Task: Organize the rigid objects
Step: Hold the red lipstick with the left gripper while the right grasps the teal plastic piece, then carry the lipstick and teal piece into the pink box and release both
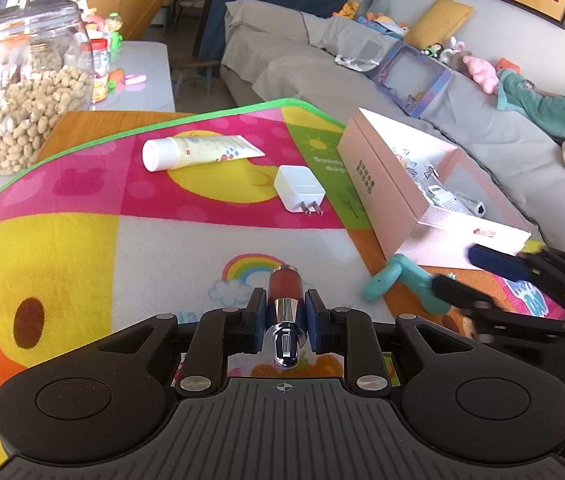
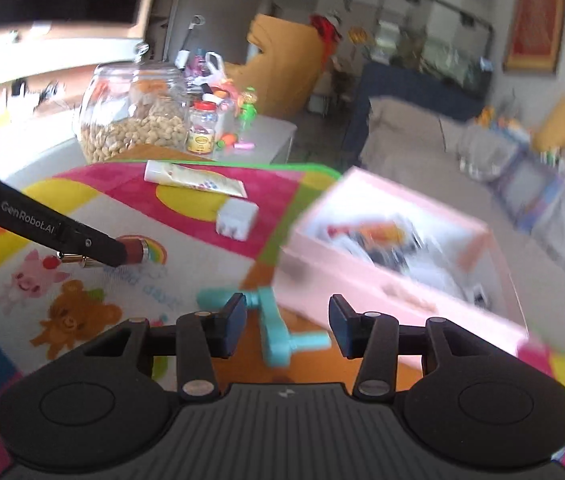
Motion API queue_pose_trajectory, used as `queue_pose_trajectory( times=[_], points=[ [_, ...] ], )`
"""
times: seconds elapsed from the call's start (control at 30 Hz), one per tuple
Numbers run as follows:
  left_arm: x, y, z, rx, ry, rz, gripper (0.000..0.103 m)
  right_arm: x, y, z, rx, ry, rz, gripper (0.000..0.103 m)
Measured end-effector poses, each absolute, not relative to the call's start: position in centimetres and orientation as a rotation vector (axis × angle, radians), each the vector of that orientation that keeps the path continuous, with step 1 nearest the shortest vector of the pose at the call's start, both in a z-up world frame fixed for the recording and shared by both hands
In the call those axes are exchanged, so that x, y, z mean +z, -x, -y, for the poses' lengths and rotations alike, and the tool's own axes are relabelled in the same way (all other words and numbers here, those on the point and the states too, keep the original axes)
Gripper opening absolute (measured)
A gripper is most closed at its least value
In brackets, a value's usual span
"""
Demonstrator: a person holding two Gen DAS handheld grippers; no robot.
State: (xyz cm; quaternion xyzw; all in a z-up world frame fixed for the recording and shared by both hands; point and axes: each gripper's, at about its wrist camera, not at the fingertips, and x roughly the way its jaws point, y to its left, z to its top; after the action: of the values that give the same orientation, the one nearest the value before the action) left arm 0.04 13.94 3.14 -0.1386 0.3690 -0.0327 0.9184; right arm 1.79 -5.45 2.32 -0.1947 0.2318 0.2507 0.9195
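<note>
My left gripper (image 1: 285, 300) is shut on a small red and chrome cylinder (image 1: 284, 284), held low over the colourful play mat (image 1: 162, 248); the right wrist view shows that same gripper (image 2: 122, 252) and the cylinder (image 2: 136, 251) from the side. My right gripper (image 2: 288, 320) stands open over a teal crank-shaped toy (image 2: 274, 332) that lies on the mat between its fingers without being pressed. In the left wrist view this gripper (image 1: 478, 276) sits beside the toy (image 1: 398, 276), just in front of an open pink box (image 1: 378, 176) that holds several small items.
A white plug charger (image 1: 298, 192) and a cream tube (image 1: 202, 152) lie on the mat further back. A large glass jar of peanuts (image 1: 22, 92) stands at the left on a white table. A grey sofa (image 1: 482, 128) with toys runs behind the box.
</note>
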Motion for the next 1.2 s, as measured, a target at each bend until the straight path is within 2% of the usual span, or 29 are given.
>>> queue_pose_trajectory(
  times=[0.13, 0.27, 0.3, 0.47, 0.63, 0.87, 1.2],
  points=[
    [3.3, 0.1, -14.0, -0.070, 0.288, -0.756, 0.024, 1.4, -3.1, 3.6, 0.529, 0.454, -0.545, 0.045],
    [3.1, 0.0, -14.1, -0.068, 0.288, -0.759, 0.024, 0.7, -2.7, 6.6, 0.484, 0.537, -0.533, 0.045],
    [2.9, -0.2, -14.1, -0.069, 0.292, -0.761, 0.024, 0.7, -2.8, 7.7, 0.440, 0.545, -0.534, 0.050],
    [2.7, -0.8, -13.2, -0.100, 0.300, -0.765, 0.024, 1.5, -2.9, 11.4, 0.360, 0.455, -0.524, 0.052],
    [2.7, -0.7, -12.0, -0.131, 0.289, -0.774, 0.024, 2.4, -1.9, 9.7, 0.484, 0.341, -0.538, 0.066],
    [2.7, 0.1, -11.8, -0.133, 0.272, -0.781, 0.024, 0.1, -2.5, 7.1, 0.450, 0.514, -0.542, 0.068],
    [2.6, 0.8, -8.8, -0.185, 0.163, -0.811, 0.024, 0.0, -6.9, 10.7, 0.529, 0.202, -0.732, 0.074]
  ],
)
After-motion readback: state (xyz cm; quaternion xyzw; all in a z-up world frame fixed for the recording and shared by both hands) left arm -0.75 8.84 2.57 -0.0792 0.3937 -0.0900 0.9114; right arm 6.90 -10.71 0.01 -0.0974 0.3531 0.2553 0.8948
